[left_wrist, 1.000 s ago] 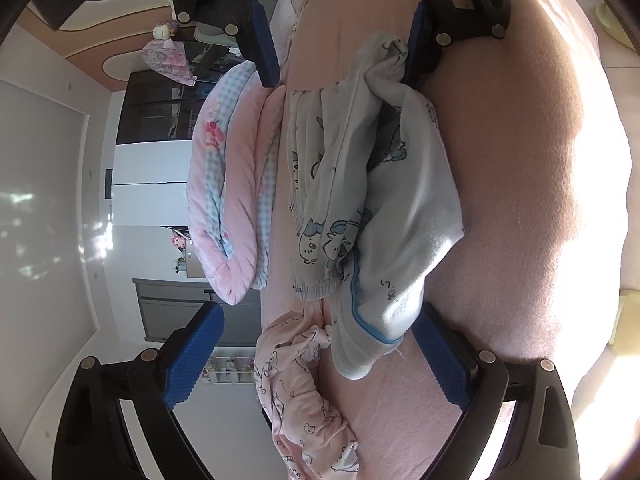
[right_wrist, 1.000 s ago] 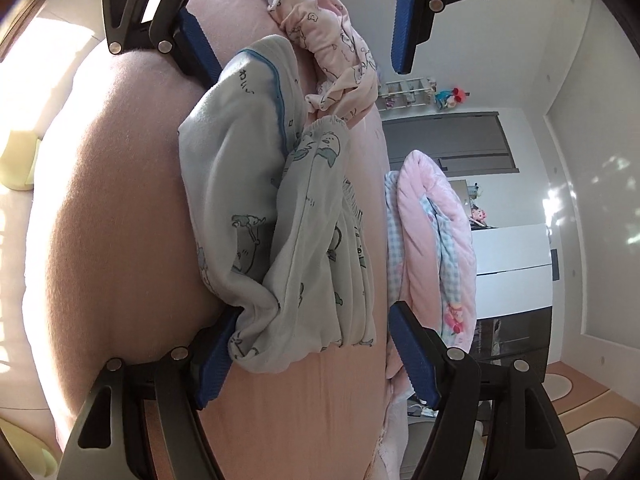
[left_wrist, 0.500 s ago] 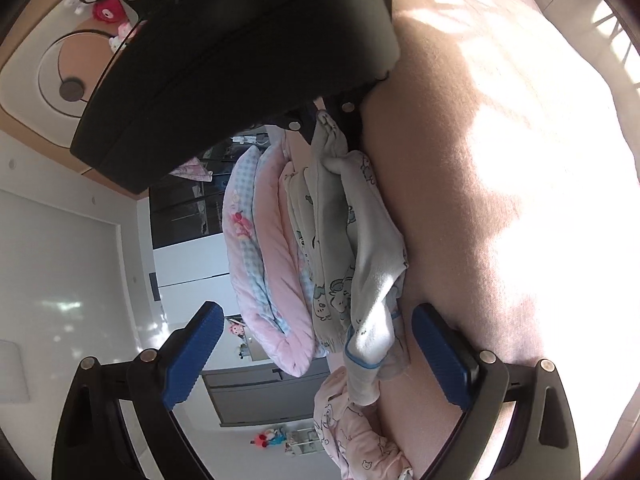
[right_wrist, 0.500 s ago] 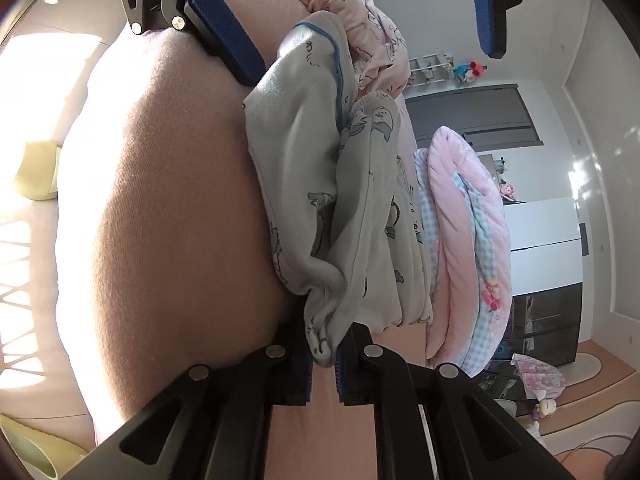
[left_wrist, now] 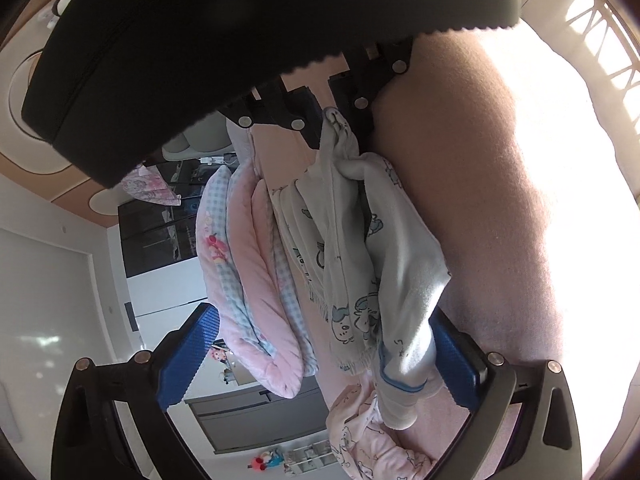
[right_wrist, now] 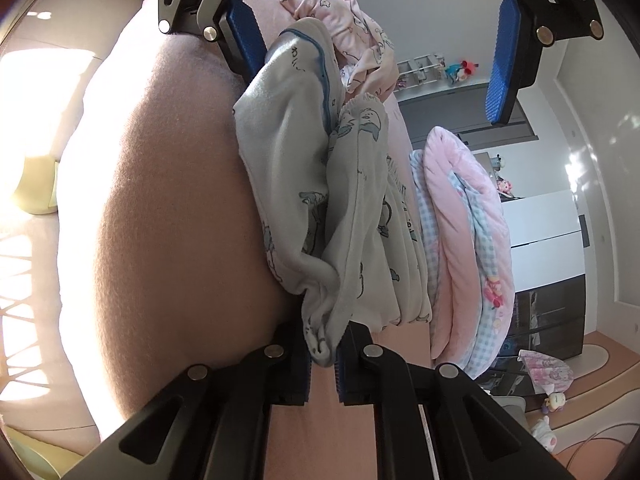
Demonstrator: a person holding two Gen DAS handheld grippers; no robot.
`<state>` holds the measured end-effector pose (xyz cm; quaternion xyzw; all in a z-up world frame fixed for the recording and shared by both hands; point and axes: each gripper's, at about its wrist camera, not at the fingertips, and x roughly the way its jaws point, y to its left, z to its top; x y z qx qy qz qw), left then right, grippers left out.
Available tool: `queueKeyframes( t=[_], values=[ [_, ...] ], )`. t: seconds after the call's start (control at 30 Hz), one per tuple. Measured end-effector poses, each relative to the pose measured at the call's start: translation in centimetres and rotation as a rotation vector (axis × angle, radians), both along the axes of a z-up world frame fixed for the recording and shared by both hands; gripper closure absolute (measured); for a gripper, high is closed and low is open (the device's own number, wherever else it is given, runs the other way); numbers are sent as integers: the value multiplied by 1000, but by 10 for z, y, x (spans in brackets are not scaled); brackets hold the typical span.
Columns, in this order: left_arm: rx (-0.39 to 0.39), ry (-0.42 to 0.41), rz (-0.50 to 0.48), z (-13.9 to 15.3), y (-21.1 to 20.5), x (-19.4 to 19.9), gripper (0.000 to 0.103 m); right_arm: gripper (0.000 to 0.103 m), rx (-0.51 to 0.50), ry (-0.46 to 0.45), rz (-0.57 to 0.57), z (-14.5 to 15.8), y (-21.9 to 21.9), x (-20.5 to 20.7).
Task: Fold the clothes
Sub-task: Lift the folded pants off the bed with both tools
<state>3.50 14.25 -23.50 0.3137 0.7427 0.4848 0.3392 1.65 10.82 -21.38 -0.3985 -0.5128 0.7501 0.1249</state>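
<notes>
Your right gripper (right_wrist: 323, 354) was clamped on one end of the pale printed garment (left_wrist: 360, 264) bunched on the pink bed (left_wrist: 500, 220), left gripper (left_wrist: 320, 364) opening around the other, unpinched; next, I'd judge: close left, then spread it.

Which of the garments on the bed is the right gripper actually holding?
The pale grey cartoon-print garment with blue trim: the right gripper is shut on its bunched end. The pink printed garment lies free beyond it.
</notes>
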Motion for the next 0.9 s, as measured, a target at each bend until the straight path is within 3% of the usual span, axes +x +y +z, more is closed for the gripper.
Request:
queueKeyframes(
  t=[0.3, 0.47, 0.53, 0.6, 0.63, 0.67, 0.7, 0.73, 0.83, 0.9],
  values=[
    [12, 0, -17, -8, 10, -4, 1, 92, 88, -28, 41, 3, 0, 12],
    [31, -167, 101, 2, 20, -18, 3, 92, 90, -45, 41, 1, 0, 14],
    [3, -251, 170, 4, 23, -24, 13, 92, 136, -40, 51, -4, -3, 13],
    [-72, -298, 208, -4, 19, -22, 56, 91, 186, -26, 61, -9, -5, 12],
    [-98, -270, 189, -13, 14, -17, 68, 88, 204, -14, 60, -10, -5, 12],
    [-109, -230, 165, -24, 8, -12, 89, 87, 209, -4, 56, -10, -5, 10],
    [-96, -172, 136, -35, 1, -7, 96, 87, 213, 6, 52, -10, -5, 9],
    [-82, -144, 123, -41, -3, -4, 97, 84, 211, 14, 42, -9, -4, 7],
    [-47, -223, 174, -33, -2, -7, 97, 70, 220, 50, 24, -5, -3, 3],
    [-46, -230, 186, -33, -2, -6, 97, 59, 258, 81, 37, -4, -4, 2]
  ],
)
